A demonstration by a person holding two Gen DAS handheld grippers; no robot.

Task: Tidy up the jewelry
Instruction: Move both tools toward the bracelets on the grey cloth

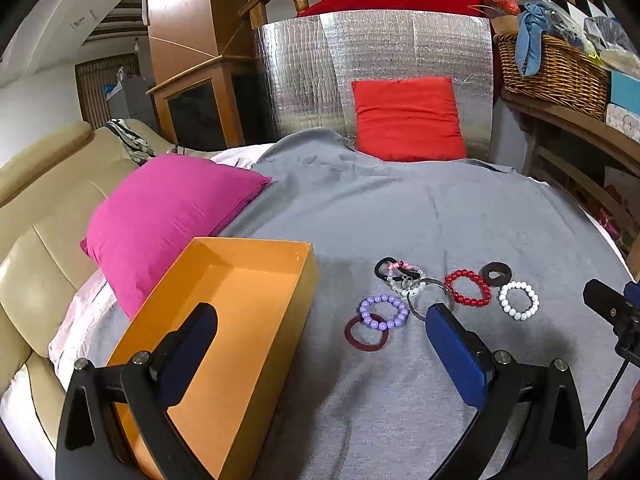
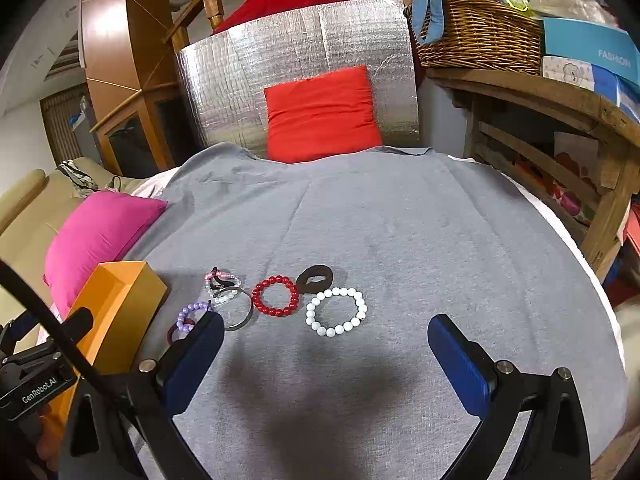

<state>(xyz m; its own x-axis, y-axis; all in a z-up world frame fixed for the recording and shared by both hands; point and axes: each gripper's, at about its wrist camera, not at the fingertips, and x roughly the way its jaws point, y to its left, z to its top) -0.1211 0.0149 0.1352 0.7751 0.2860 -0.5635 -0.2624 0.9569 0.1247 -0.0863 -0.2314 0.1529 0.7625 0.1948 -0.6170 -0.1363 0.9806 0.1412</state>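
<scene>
Both claws are wide open and empty; the white bead bracelet lies just ahead of the right claw, the nearer one.

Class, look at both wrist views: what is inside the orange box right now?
The orange box shows only its bare orange floor; no jewelry is visible inside. The left gripper's finger covers part of the floor, and the near end is hidden.

Grey sheet carries orange box, pink cushion, red cushion, bracelets.
</scene>
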